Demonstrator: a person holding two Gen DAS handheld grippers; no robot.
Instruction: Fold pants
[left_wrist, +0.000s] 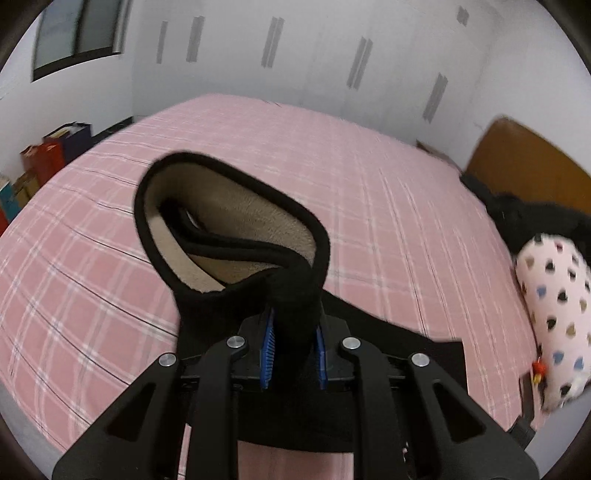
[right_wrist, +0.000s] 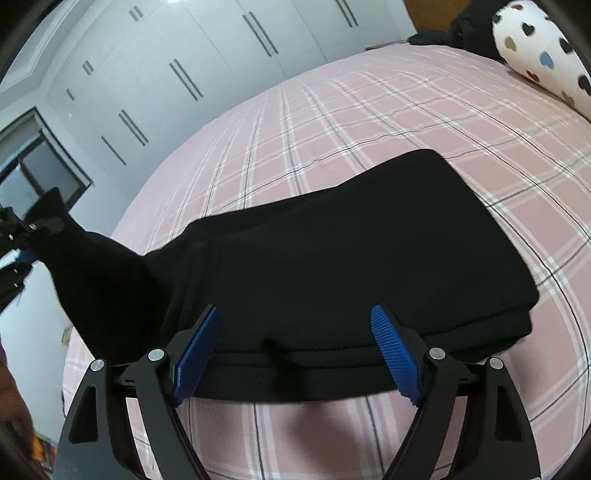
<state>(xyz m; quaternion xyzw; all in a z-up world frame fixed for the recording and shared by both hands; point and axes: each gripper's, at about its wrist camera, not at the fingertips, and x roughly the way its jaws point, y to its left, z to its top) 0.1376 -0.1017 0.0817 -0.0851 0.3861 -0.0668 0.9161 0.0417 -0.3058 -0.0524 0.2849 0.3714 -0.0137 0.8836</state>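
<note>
Two tools: one grips cloth, the other is empty.
Left tool (left_wrist: 293, 345): its blue pads are pressed together on a bunched end of the black pants (right_wrist: 332, 251), pinching that end and holding it raised above the bed (left_wrist: 258, 155).
Held end: the cloth opens into a loop in the left wrist view, with a black hem around a beige fleecy lining (left_wrist: 236, 210).
Right tool (right_wrist: 297, 350): fingers spread wide, blue ribbed pads (right_wrist: 395, 354) apart, nothing between them; it sits at the near edge of the pants.
Pants position: the main body lies flat on the bed as a broad, layered black slab, its near edge thick with stacked folds; from its left side a length of cloth rises off the bed to the left tool, seen small at the left border of the right wrist view.
Bed: covered with a pink plaid sheet, a few light creases in it.
Pillow (left_wrist: 554, 314): white with coloured hearts, at the head of the bed, well apart from the pants.
Dark clothing (left_wrist: 524, 218): heaped beside the pillow against the wooden headboard (left_wrist: 524, 162).
Wardrobe (right_wrist: 207, 66): white doors with dark vertical handles beyond the bed.
Window (left_wrist: 77, 33): dark-framed, on the wall beside the wardrobe.
Boxes (left_wrist: 51, 155): red and dark ones on the floor by the bed's far corner.
</note>
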